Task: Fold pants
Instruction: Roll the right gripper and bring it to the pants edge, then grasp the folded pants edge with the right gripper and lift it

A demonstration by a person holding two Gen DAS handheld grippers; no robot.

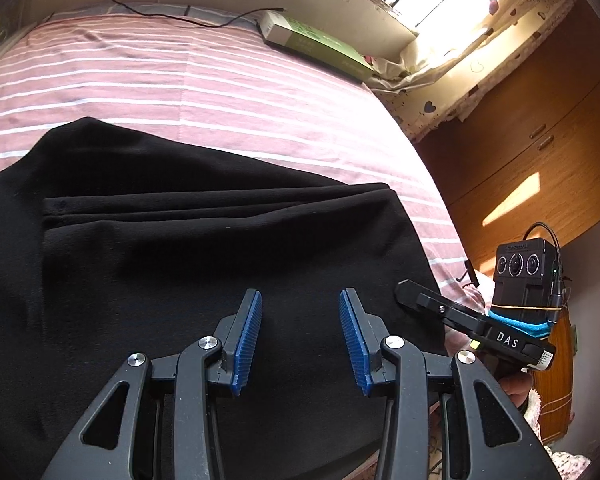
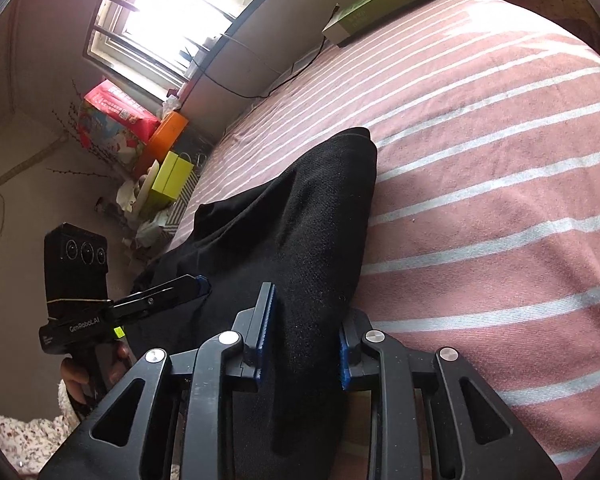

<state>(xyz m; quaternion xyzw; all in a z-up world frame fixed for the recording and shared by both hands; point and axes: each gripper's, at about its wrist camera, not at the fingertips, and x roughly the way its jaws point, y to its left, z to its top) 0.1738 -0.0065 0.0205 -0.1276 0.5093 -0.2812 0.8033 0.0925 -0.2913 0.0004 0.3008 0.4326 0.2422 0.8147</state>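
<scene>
Right wrist view — black pants (image 2: 300,216) on striped bed (image 2: 500,160); right gripper (image 2: 306,340) pinches a raised fold (soft, limp; grasp edges). Left gripper (image 1: 300,336) agape, empty.

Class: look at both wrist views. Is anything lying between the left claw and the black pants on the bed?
Nothing visible. The left claw hangs open directly over the black pants, with only bare fabric below its pads.

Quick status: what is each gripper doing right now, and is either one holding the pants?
Left gripper: open, poised over the black pants, gripping nothing.
Right gripper: closed on a raised fold of the pants.
</scene>
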